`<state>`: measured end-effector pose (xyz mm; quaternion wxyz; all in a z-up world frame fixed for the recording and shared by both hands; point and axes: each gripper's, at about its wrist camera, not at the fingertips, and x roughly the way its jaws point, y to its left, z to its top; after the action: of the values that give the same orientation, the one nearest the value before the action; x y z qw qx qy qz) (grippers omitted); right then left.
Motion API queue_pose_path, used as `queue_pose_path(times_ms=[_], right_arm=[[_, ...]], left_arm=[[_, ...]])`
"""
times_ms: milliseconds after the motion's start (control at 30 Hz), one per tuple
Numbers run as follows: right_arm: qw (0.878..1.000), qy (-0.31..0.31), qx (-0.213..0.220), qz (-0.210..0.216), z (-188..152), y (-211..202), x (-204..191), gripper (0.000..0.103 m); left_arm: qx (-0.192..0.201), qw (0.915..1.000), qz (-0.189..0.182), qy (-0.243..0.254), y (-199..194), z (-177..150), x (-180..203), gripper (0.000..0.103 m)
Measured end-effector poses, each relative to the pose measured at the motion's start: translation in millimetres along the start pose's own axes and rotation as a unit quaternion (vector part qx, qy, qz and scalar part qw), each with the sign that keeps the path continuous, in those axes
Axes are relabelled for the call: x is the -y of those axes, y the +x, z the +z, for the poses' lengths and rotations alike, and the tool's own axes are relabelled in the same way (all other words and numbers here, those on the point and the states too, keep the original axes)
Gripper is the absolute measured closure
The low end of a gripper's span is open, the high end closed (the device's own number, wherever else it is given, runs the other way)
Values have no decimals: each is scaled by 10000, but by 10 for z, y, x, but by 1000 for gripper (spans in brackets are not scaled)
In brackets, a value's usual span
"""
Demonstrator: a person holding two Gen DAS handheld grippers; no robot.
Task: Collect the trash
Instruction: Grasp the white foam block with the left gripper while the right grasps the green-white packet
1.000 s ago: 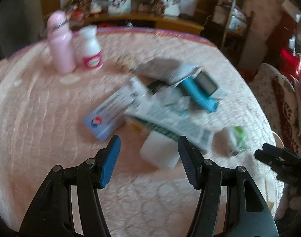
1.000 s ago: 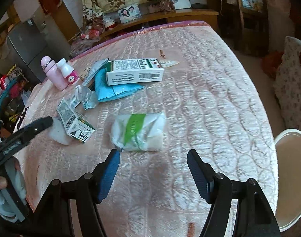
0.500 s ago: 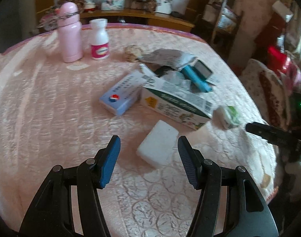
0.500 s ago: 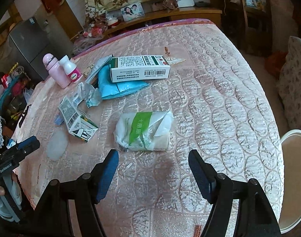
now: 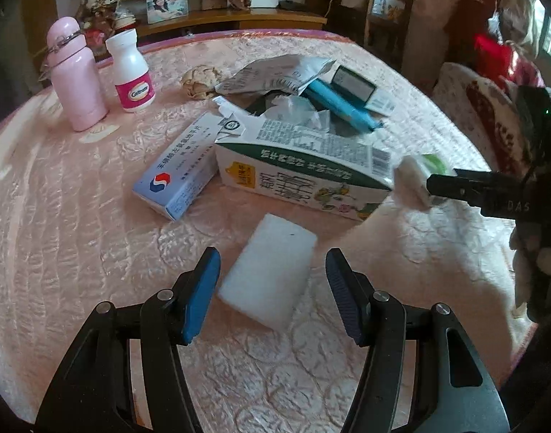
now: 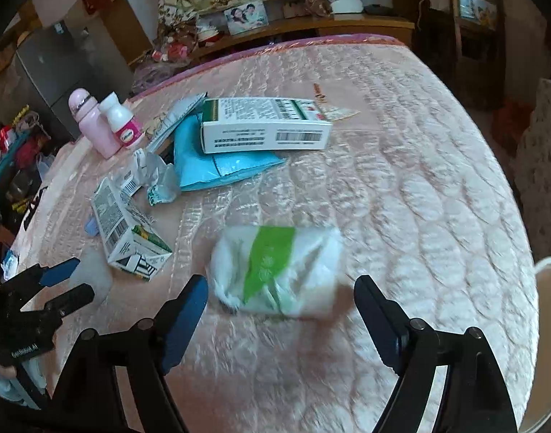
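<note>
We are at the reach-in stage of collecting trash: nothing is lifted yet, and each gripper is lined up on its own piece on the pink quilted table. Our left gripper hangs over the white foam block, jaws about half apart, the block lying between the blue pads with a gap on both sides, so nothing is gripped. Our right gripper faces the crumpled white-and-green wrapper; its jaws are opening, and the wrapper sits just ahead of the tips, untouched as far as we can tell (that part is blurred). Next, we judge, each gripper should drop lower and close. The torn carton and the blue-and-white box wait nearby.
</note>
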<state>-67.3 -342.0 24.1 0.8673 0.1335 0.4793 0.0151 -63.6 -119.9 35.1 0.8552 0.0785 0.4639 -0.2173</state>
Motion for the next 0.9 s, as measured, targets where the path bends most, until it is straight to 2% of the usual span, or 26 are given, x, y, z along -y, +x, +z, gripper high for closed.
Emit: queue_pose_path(times_ms=[100,200,267,300,400,633,900], right_arm=[[9996,-173,9,-210,62,105,-87,18],[9985,-355,0,-424,78,148,-161,18],[9976,-464,65,-502,49,139,-183,29],[9970,-552,113,-530,33,120,-193,37],[9978,-532,139,-380,-6,42,-152,47],[9980,-430,438,-165,-117,-395,-31,48],[9972,-235,656,-259,-255,-867,206,48]], left_arm=[[-122,9997,-144,-124,69,-2,-21,45],[-97,9995,-142,-264,75,-22,-45,65],[-78,9989,-208,-407,45,-33,-65,68],[-78,9985,-289,-457,23,-35,-72,69],[19,9987,-311,-397,-96,-58,-9,69],[277,9981,-506,-208,-367,-6,314,69],[449,9968,-662,17,-444,164,815,69]])
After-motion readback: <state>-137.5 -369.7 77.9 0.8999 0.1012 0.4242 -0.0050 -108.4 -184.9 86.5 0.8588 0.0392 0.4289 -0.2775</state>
